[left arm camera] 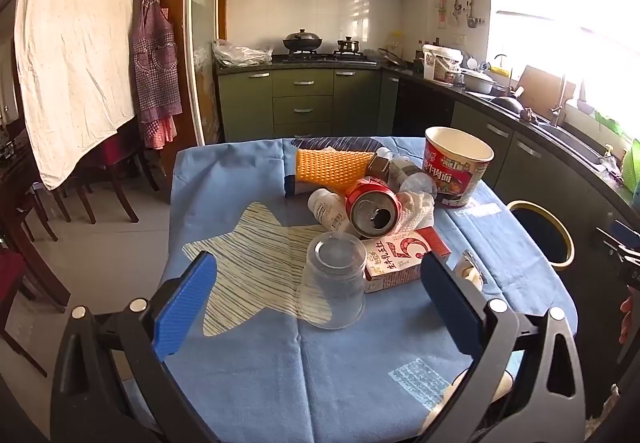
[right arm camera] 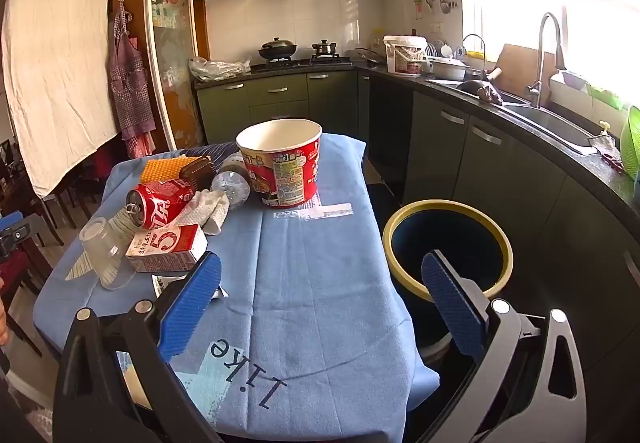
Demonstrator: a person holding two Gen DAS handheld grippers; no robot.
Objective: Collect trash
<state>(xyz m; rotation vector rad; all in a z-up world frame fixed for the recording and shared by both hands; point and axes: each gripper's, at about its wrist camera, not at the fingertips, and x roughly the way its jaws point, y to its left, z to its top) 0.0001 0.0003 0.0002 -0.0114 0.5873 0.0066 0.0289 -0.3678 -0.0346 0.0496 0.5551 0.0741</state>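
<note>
Trash lies on a blue-clothed table (left arm camera: 360,363). A clear plastic cup (left arm camera: 334,279) lies on its side just ahead of my open, empty left gripper (left arm camera: 320,283). Behind it are a red milk carton (left arm camera: 404,257), a red soda can (left arm camera: 374,207), a crumpled tissue (left arm camera: 418,209), a white pill bottle (left arm camera: 326,207), a plastic bottle (left arm camera: 408,173) and a red noodle cup (left arm camera: 458,165). My right gripper (right arm camera: 320,279) is open and empty over the table's right edge (right arm camera: 320,263). The bin (right arm camera: 448,247), blue with a yellow rim, stands on the floor beside the table. The noodle cup (right arm camera: 286,163), can (right arm camera: 160,203), carton (right arm camera: 170,247) and cup (right arm camera: 106,253) show left of it.
An orange sponge mat (left arm camera: 332,163) lies at the table's far side. A small wrapper (left arm camera: 472,267) lies right of the carton. Green kitchen cabinets (left arm camera: 304,99), a stove and a sink counter (right arm camera: 540,111) surround the table. Dark chairs (left arm camera: 24,203) stand at left.
</note>
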